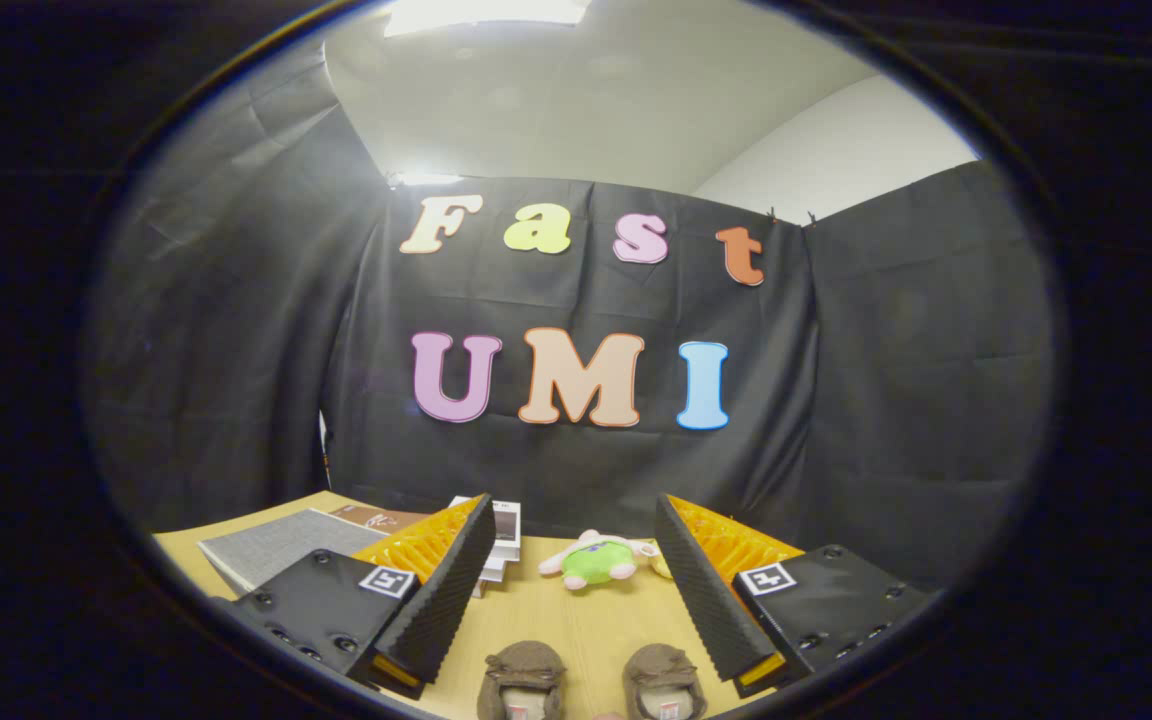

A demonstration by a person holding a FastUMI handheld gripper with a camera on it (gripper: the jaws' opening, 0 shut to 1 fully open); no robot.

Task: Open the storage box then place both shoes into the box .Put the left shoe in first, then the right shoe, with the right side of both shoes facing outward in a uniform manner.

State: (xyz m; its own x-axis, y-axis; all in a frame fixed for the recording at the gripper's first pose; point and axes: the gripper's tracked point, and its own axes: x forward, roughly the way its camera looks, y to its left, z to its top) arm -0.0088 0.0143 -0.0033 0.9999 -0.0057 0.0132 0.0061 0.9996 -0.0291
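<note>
— Two shoes [591,685] lay low in the middle of the frame, side by side on the wooden table [576,615]; the left shoe [524,680] and the right shoe [664,682] were near each other but apart, I think so that each could be taken alone.

— And the gripper [576,590]; was it holding something?

— No; its fingers [451,590] stood wide open with nothing between them except bare table and, lower, the shoes; both fingers were raised above the table, so I judged that no grasp had begun.

— Where was the storage box?

— I could not tell which thing it was; at the lower left of the frame, behind the left finger, lay a grey flat case [281,548], a brown item [376,517] and a stack of white things [504,545]; the grey one may be the box, but this is only a guess.

— What else lay there?

— A small plush toy [596,560] in green and pink lay in the middle of the frame, beyond the fingers and near the black cloth wall [886,420]; it seemed no part of the task; the opening of the box looked still not done.
</note>
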